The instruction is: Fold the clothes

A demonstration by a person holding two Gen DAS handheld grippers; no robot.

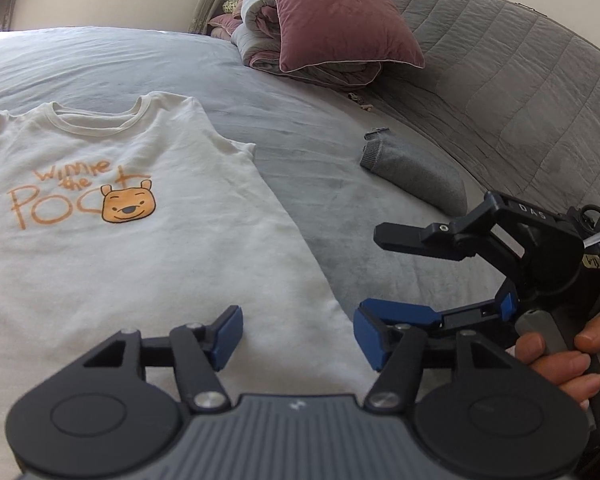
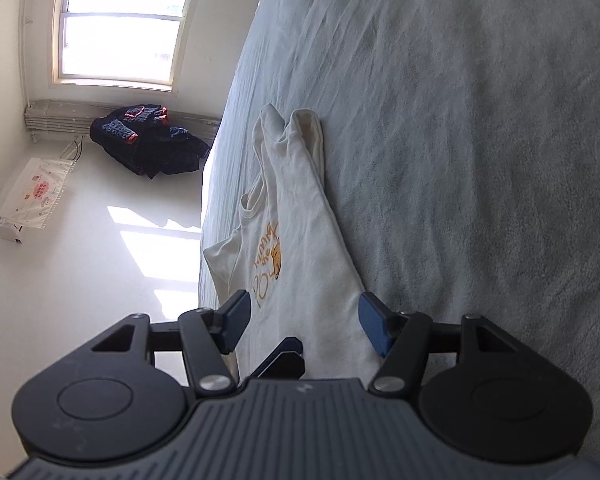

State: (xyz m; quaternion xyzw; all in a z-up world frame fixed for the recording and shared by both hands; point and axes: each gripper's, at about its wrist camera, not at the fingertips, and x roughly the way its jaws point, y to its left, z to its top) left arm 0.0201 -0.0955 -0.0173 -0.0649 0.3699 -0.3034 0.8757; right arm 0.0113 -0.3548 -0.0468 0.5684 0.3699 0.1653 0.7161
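Your white T-shirt lies flat, print side up, on the grey bed, its collar pointing away from you and an orange bear print with lettering on the chest. The sleeve on the shirt's far side from the quilted headboard is folded inward over the body, as the right wrist view shows.

Your left claw is spread wide, holding nothing, and hovers over the shirt's lower hem area, one blue pad above the fabric and the other near the shirt's side edge. Your right claw is also spread and empty, positioned just beside the shirt's edge on the headboard side, above bare bedding; your hand grips its handle. From the right wrist view, the right claw looks along the length of the shirt.

A small folded grey cloth lies between the shirt and the headboard. A mauve pillow rests on rolled bedding beyond the shirt's collar.
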